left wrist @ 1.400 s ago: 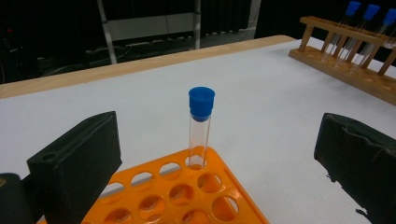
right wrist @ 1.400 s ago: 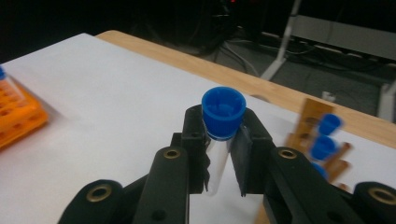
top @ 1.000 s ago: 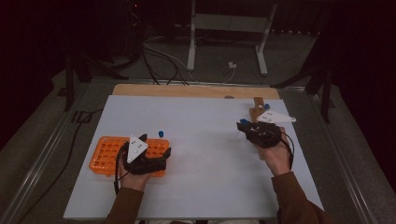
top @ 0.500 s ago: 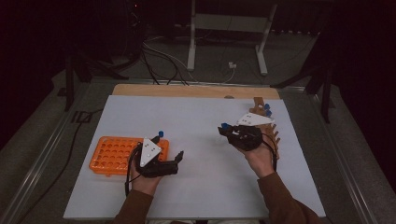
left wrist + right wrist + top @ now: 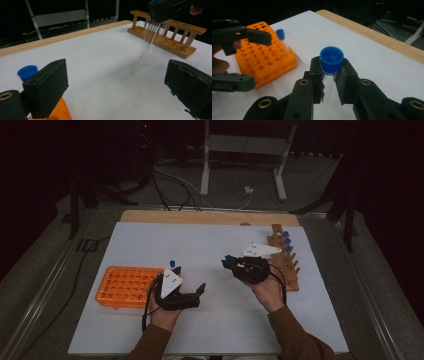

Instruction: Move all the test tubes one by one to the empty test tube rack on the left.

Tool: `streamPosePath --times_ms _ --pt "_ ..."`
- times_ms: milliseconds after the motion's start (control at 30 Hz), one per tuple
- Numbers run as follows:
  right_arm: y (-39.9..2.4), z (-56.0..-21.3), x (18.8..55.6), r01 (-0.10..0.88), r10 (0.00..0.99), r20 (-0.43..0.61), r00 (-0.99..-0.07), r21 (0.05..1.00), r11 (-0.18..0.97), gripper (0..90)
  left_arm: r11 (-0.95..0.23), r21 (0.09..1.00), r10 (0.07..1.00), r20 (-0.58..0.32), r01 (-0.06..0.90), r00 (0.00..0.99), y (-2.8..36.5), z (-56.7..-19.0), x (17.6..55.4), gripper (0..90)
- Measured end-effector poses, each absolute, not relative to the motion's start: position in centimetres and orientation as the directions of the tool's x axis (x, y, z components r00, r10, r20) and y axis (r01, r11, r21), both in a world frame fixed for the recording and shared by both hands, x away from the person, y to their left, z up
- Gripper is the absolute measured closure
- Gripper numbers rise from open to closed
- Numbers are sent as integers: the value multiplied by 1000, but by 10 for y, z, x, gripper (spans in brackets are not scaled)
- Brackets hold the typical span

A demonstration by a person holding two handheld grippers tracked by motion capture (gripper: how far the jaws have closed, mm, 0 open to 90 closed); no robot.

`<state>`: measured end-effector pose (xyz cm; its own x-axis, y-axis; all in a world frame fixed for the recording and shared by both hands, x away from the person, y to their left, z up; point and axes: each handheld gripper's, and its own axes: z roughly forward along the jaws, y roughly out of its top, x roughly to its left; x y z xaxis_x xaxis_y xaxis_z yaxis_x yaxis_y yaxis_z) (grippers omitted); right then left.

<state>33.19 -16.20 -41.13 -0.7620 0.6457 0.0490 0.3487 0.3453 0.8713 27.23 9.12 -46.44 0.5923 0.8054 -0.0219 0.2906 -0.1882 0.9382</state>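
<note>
Tube (image 5: 329,75) with the blue cap (image 5: 331,60) is pinched in my right tongs (image 5: 331,82), hanging over the white tabletop (image 5: 210,245) between the wooden rack (image 5: 285,262) and the orange rack (image 5: 125,285). So I'm mid-carry, I'd say. My left tongs (image 5: 117,82) are gaping wide with nothing in them, just beside the orange rack, where one capped tube (image 5: 280,37) already stands. Next up, probably: line the tube over a free hole and lower it straight, or hand it to the left.
</note>
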Motion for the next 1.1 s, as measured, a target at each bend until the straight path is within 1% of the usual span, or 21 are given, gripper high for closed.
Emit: streamPosePath --times_ms 233,400,467,600,633,700,767,867,1100 --pt "-150 -410 327 346 613 66 -787 870 352 770 -177 941 788 -41 290 615 84 -461 275 109" --pt "-143 -409 325 338 592 61 -804 865 370 770 -201 937 785 -21 287 620 79 -458 276 127" --pt "-141 -407 324 337 586 63 -808 865 372 770 -211 934 789 -11 288 614 76 -457 276 154" --pt "-135 -405 323 334 570 71 -818 866 372 770 -217 931 784 -14 295 620 72 -457 277 173" --pt "-133 -405 322 333 566 70 -821 865 376 771 -219 932 780 -11 290 625 71 -456 277 195" --pt "-129 -406 321 331 558 70 -827 863 382 770 -217 934 769 -16 285 639 69 -456 277 269" --pt "-126 -407 321 329 550 72 -832 862 385 770 -223 933 760 -14 282 650 67 -457 278 375" --pt "-123 -407 320 333 541 82 -837 861 384 770 -227 932 752 -17 283 659 65 -458 279 459" --pt "-121 -409 319 339 529 95 -843 858 385 771 -237 931 736 -15 277 677 65 -459 280 690"
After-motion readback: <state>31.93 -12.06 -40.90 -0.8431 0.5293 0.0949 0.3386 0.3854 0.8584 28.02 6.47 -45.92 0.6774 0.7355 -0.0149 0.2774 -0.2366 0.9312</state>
